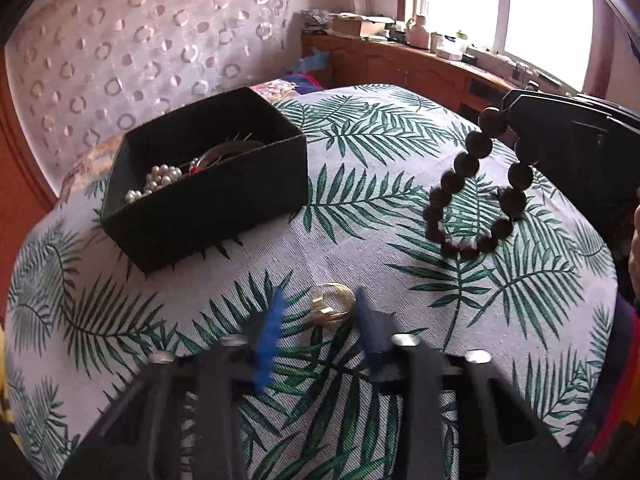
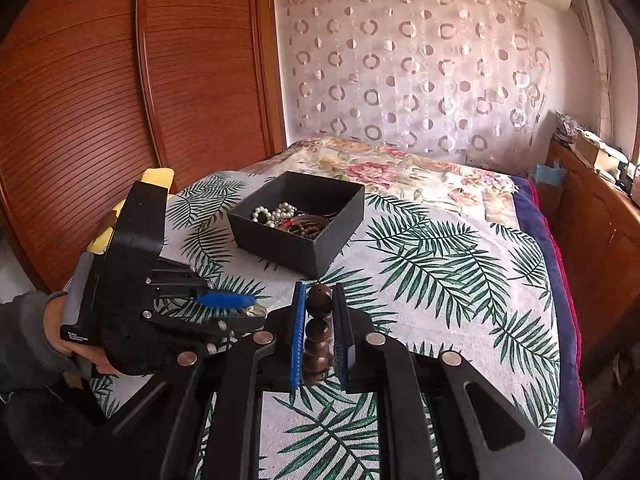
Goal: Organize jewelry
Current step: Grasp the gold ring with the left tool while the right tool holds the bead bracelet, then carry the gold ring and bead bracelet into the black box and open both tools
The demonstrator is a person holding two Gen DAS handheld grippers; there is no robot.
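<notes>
A black box [image 1: 208, 200] [image 2: 304, 240] holds pearls [image 1: 160, 180] and other jewelry on the palm-leaf cloth. A gold ring [image 1: 333, 304] lies on the cloth between the fingers of my left gripper [image 1: 318, 300], which is open around it with blue pads. The left gripper also shows in the right wrist view [image 2: 240, 306]. My right gripper [image 2: 319, 300] is shut on a dark wooden bead bracelet [image 2: 318, 328]. In the left wrist view the bracelet [image 1: 476, 184] hangs from the right gripper above the cloth, right of the box.
The cloth [image 2: 440, 264] covers a bed with a floral blanket [image 2: 380, 168] behind. A wooden wardrobe [image 2: 120, 100] stands at the left, and a wooden cabinet [image 1: 400, 64] with clutter under a window at the right.
</notes>
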